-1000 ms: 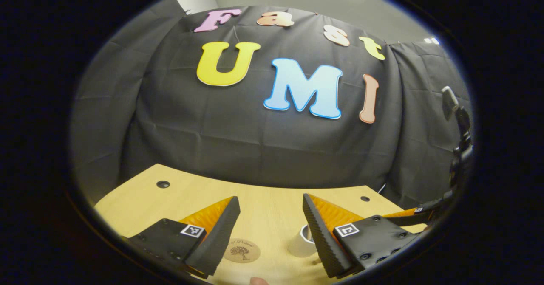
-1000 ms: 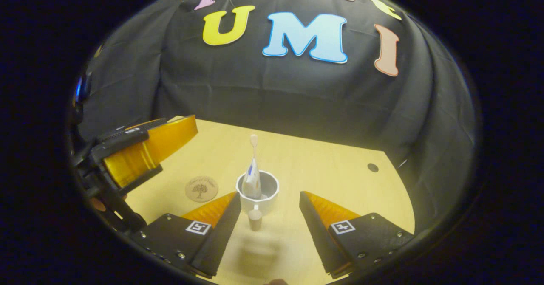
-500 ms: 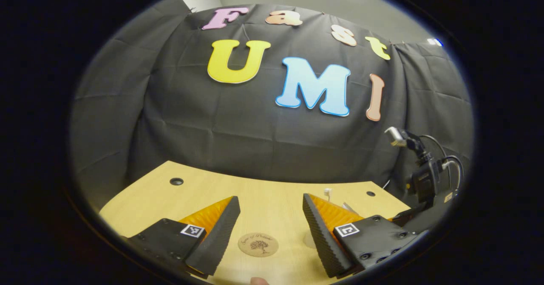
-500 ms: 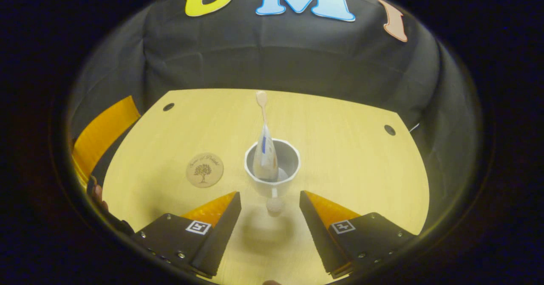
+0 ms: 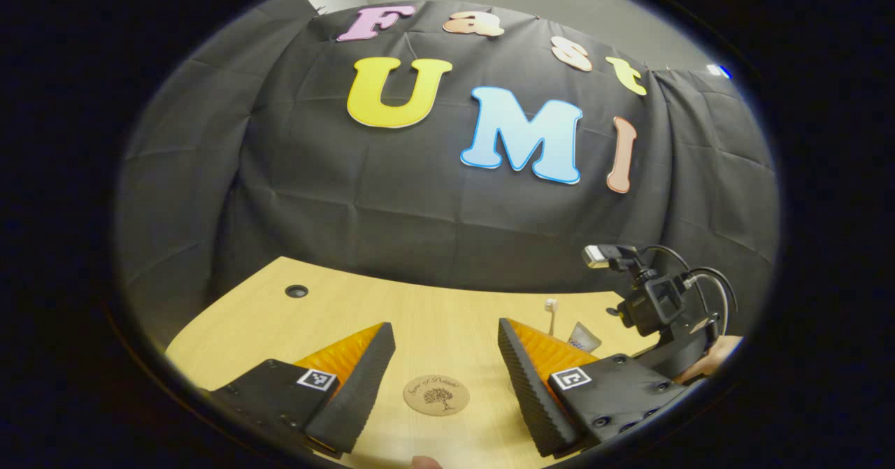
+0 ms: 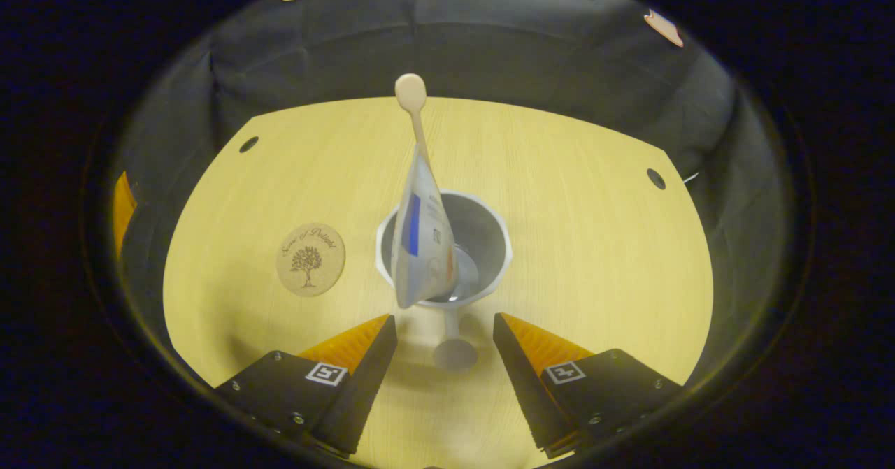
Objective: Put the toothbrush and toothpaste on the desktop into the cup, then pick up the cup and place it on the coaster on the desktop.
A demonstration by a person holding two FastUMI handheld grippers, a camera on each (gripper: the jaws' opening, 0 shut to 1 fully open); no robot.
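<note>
Colours and patterns on the desktop

The desktop [image 6: 573, 245] is seen as pale yellow wood with a fine straight grain and 2 dark round holes near its far edge. The coaster [image 6: 310, 258] is shown in light tan, printed with a dark brown tree and a line of dark script. The cup [image 6: 482, 235] is rendered white at the rim and grey inside. The toothpaste [image 6: 421, 245] tube is coloured white with a blue stripe and small dark print. The toothbrush [image 6: 410, 95] is seen in pale cream. The booth wall cloth [image 5: 391, 196] is shown in plain black.
</note>
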